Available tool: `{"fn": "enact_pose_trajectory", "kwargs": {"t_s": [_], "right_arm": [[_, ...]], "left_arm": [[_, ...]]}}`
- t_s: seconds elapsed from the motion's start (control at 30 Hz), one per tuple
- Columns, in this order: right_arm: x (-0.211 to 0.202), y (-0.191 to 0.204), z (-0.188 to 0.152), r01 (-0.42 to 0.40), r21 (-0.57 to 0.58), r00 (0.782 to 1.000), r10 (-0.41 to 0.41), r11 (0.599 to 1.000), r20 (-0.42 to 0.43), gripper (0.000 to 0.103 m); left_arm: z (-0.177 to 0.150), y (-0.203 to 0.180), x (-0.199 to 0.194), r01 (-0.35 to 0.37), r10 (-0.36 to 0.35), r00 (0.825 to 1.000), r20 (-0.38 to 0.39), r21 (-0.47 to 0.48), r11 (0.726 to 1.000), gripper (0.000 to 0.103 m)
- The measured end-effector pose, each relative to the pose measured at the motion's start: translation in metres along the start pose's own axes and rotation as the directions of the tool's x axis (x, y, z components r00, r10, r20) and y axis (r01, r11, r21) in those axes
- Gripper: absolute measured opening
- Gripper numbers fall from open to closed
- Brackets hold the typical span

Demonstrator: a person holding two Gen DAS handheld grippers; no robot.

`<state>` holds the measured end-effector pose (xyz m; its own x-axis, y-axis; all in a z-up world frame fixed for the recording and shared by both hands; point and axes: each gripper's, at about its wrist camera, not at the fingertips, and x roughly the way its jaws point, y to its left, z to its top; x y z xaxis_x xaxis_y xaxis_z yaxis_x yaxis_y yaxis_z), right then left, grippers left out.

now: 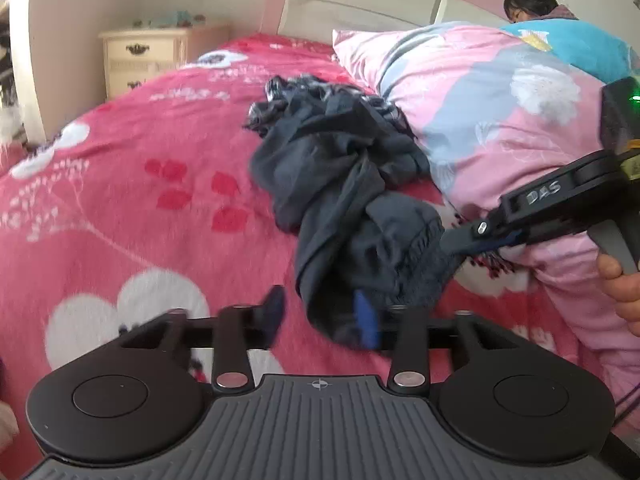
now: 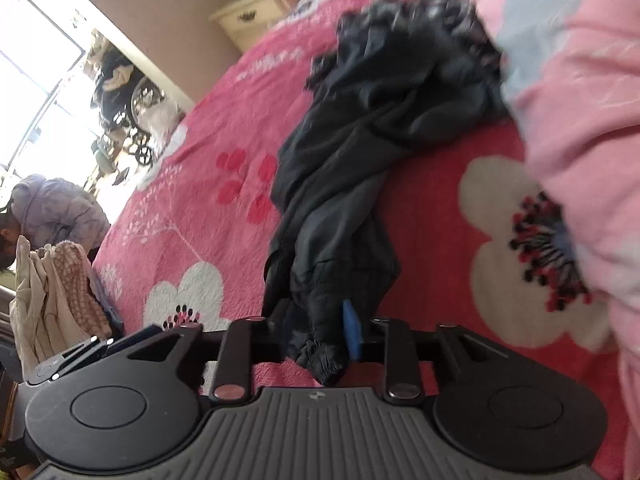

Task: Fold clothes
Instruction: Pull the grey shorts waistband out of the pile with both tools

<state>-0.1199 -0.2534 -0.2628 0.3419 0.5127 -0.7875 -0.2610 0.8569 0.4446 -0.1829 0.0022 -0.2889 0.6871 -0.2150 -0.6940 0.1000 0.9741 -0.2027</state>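
A crumpled dark navy garment (image 1: 340, 184) lies in a heap on the red floral bedspread (image 1: 140, 184), stretched toward both grippers. My left gripper (image 1: 320, 314) is open, its blue-padded fingers (image 1: 366, 318) wide apart, with the garment's near end between them. My right gripper (image 1: 460, 240) comes in from the right and is shut on the garment's edge. In the right wrist view the garment (image 2: 360, 140) runs up the bed, and my right gripper (image 2: 320, 336) pinches a bunched end of it between its fingers (image 2: 352, 336).
A pink floral quilt (image 1: 500, 120) is piled on the right, close to the garment. A cream nightstand (image 1: 144, 56) stands at the bed's far left. One person sits behind the quilt (image 1: 528, 2). Another person (image 2: 52, 212) bends over light clothes (image 2: 56, 304) beside the bed.
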Motion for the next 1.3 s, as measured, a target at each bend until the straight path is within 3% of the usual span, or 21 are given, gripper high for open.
{"fn": "enact_pose_trajectory", "kwargs": {"t_s": [0.03, 0.2, 0.27, 0.4, 0.53, 0.63, 0.77, 0.87, 1.03, 1.13, 1.2, 1.3], "right_arm": [[-0.008, 0.001, -0.003, 0.012, -0.003, 1.0, -0.012, 1.0, 0.024, 0.038], [-0.034, -0.007, -0.024, 0.091, 0.012, 0.992, -0.092, 0.996, 0.092, 0.044], [-0.038, -0.016, -0.031, 0.09, 0.061, 0.991, -0.095, 0.994, 0.092, 0.046], [-0.028, -0.038, -0.045, 0.04, 0.217, 0.998, -0.049, 0.975, 0.037, 0.046], [-0.005, -0.061, -0.053, -0.004, 0.396, 1.0, 0.008, 0.918, -0.008, 0.052], [0.01, -0.078, -0.053, -0.012, 0.499, 1.0, 0.025, 0.866, -0.018, 0.056], [0.026, -0.093, -0.05, -0.038, 0.565, 0.998, 0.056, 0.824, -0.013, 0.057], [0.031, -0.096, -0.045, -0.037, 0.552, 0.999, 0.051, 0.833, -0.011, 0.059], [0.04, -0.109, -0.045, -0.043, 0.582, 0.998, 0.066, 0.812, -0.019, 0.06], [0.041, -0.113, -0.046, -0.043, 0.585, 0.998, 0.062, 0.81, -0.012, 0.06], [0.038, -0.112, -0.046, -0.041, 0.575, 0.999, 0.051, 0.817, -0.001, 0.06], [0.029, -0.108, -0.046, -0.018, 0.521, 1.0, 0.006, 0.853, 0.025, 0.06]], "left_arm": [[-0.002, 0.001, -0.002, 0.012, -0.012, 1.0, -0.003, -0.007, 1.0, 0.067], [-0.011, -0.006, -0.011, 0.077, -0.077, 0.997, -0.008, -0.009, 0.997, 0.086], [-0.014, -0.013, -0.014, 0.082, -0.082, 0.997, 0.002, 0.006, 0.997, 0.1], [-0.021, -0.023, -0.012, 0.086, -0.086, 0.996, 0.013, 0.049, 0.995, 0.1], [-0.023, -0.033, 0.001, 0.092, -0.094, 0.996, 0.011, 0.118, 0.989, 0.098], [-0.022, -0.043, 0.021, 0.104, -0.104, 0.994, -0.008, 0.209, 0.972, 0.094], [-0.019, -0.051, 0.057, 0.148, -0.127, 0.988, -0.09, 0.308, 0.94, 0.075], [-0.019, -0.057, 0.081, 0.19, -0.137, 0.977, -0.162, 0.376, 0.907, 0.064], [-0.028, -0.07, 0.111, 0.226, -0.111, 0.962, -0.251, 0.495, 0.839, 0.053], [-0.033, -0.073, 0.122, 0.213, -0.07, 0.96, -0.272, 0.545, 0.811, 0.034], [-0.034, -0.071, 0.124, 0.217, -0.066, 0.958, -0.281, 0.549, 0.807, 0.032], [-0.026, -0.061, 0.115, 0.225, -0.096, 0.958, -0.272, 0.496, 0.839, 0.025]]}}
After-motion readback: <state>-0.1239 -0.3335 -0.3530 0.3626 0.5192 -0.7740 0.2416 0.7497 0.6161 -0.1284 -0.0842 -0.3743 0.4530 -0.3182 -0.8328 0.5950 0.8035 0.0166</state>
